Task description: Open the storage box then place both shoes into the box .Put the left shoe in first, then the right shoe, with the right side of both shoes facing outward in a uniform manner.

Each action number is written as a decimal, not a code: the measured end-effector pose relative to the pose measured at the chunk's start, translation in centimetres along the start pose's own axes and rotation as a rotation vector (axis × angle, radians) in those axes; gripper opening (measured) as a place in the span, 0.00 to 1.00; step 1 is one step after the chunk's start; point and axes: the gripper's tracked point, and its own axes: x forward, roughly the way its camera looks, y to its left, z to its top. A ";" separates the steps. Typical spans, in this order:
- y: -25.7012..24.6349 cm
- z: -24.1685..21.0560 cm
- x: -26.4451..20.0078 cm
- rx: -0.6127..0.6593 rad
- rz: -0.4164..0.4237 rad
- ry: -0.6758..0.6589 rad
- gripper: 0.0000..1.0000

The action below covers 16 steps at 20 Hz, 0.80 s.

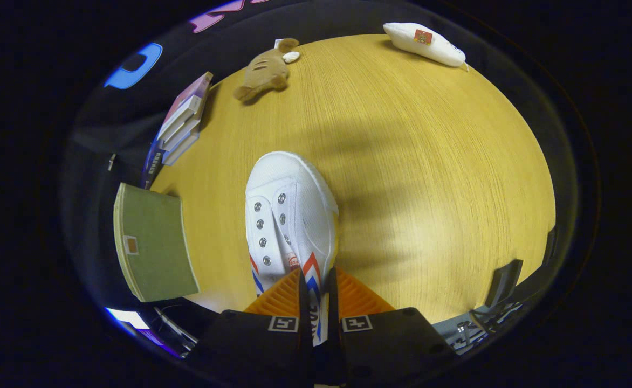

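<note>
The gripper is pinched nearly closed on the white shoe's side wall; the shoe's long axis runs ahead, toe at twelve o'clock.

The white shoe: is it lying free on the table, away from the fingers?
No, the gripper has both orange fingers pressed on the side wall of the white shoe.

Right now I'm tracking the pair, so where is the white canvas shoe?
The white canvas shoe is pinched by its side wall in the hand-held gripper, toe pointing away over the wooden table, right of the green box.
</note>
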 end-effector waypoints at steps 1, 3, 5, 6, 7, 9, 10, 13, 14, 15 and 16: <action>1.3 0.1 -0.7 0.002 0.021 -0.006 0.14; 4.1 0.5 -2.2 -0.016 0.054 -0.022 0.14; 7.4 0.8 -3.8 -0.042 0.095 -0.040 0.14; 9.2 1.0 -4.5 -0.052 0.117 -0.047 0.14; 11.3 1.1 -5.2 -0.061 0.140 -0.054 0.14; 15.0 1.2 -6.5 -0.084 0.175 -0.062 0.14; 16.8 1.1 -7.1 -0.099 0.188 -0.067 0.14; 22.6 0.7 -8.3 -0.131 0.237 -0.077 0.14; 24.6 0.5 -8.5 -0.132 0.260 -0.076 0.14; 26.6 0.3 -8.6 -0.133 0.284 -0.071 0.14; 28.3 0.0 -8.5 -0.130 0.300 -0.065 0.14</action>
